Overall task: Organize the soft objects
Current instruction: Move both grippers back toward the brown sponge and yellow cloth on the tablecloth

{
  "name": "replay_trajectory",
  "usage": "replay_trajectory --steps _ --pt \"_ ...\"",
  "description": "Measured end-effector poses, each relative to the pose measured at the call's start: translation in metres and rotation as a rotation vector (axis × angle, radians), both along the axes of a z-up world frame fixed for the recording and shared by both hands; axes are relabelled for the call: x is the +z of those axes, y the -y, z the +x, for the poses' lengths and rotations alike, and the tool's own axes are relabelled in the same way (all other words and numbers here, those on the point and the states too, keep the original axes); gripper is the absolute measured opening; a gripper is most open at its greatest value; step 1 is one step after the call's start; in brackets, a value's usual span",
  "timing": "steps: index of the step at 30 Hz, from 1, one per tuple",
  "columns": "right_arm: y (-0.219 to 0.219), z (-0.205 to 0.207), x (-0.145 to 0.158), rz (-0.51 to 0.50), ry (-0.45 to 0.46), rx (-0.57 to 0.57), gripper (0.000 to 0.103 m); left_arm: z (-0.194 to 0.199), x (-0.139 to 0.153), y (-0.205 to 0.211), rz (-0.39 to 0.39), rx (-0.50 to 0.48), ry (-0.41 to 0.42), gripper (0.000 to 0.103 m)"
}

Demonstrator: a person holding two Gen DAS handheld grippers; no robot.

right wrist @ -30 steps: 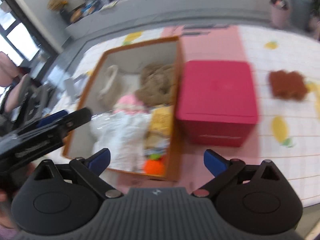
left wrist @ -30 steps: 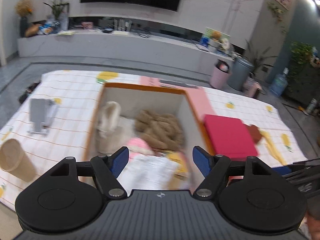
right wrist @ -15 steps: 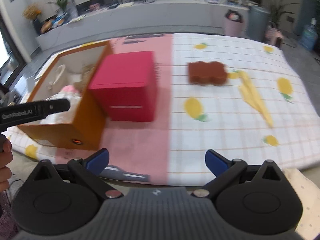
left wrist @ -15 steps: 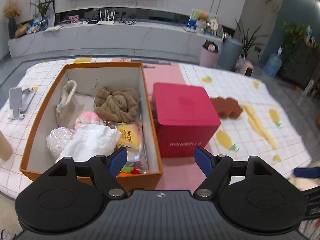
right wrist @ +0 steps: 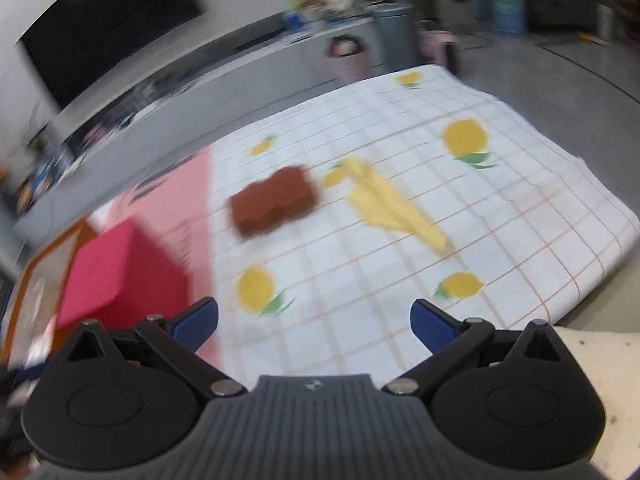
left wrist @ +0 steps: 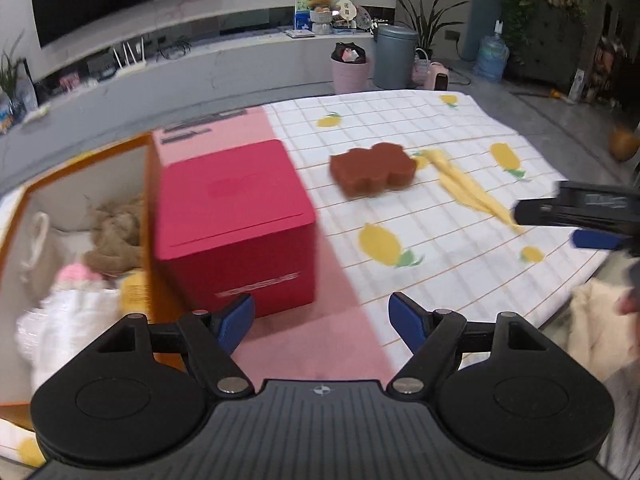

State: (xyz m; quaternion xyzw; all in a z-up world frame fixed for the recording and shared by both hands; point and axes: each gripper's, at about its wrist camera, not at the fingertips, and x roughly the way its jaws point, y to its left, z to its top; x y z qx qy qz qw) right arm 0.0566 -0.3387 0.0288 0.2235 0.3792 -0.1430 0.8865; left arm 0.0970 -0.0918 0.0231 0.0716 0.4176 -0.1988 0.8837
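Note:
A brown sponge-like block (left wrist: pixel 373 171) (right wrist: pixel 274 200) lies on the checked lemon-print cloth (left wrist: pixel 448 216) (right wrist: pixel 500 208), with a crumpled yellow cloth (left wrist: pixel 466 188) (right wrist: pixel 390 204) just right of it. An orange box (left wrist: pixel 86 160) at the left holds a brown knit bundle (left wrist: pixel 114 232), a pink item (left wrist: pixel 78 274) and white soft pieces (left wrist: pixel 76 324). My left gripper (left wrist: pixel 322 320) is open above the table's near edge, empty. My right gripper (right wrist: pixel 314 324) is also open and empty, and it shows at the right edge of the left wrist view (left wrist: pixel 580 220).
A red cube box (left wrist: pixel 232 224) (right wrist: pixel 120 280) stands against the orange box on a pink mat (left wrist: pixel 312 344). Beyond the table are a long low cabinet (left wrist: pixel 224 60), a grey bin (left wrist: pixel 394 56), a pink bin (left wrist: pixel 350 72) and plants. Beige fabric (left wrist: pixel 600 320) hangs near the right corner.
Both views have swung right, away from the orange box toward the brown block and yellow cloth. Both grippers stayed open and empty.

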Motion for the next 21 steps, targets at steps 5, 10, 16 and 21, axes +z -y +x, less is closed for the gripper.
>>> replay_trajectory --steps 5,10,16,21 --pt "0.038 0.029 -0.037 -0.031 -0.002 -0.126 0.1 0.024 -0.006 0.03 -0.045 0.018 -0.073 0.09" --pt "0.057 0.069 -0.058 -0.045 -0.016 -0.112 0.1 0.043 -0.009 0.072 -0.016 -0.032 -0.041 0.089" --pt "0.062 0.106 -0.066 -0.037 0.027 -0.015 0.1 0.077 -0.017 0.121 0.137 -0.155 0.03 0.09" --pt "0.065 0.128 -0.072 -0.115 0.03 0.076 0.1 0.118 -0.031 0.149 0.26 -0.196 0.075 0.09"
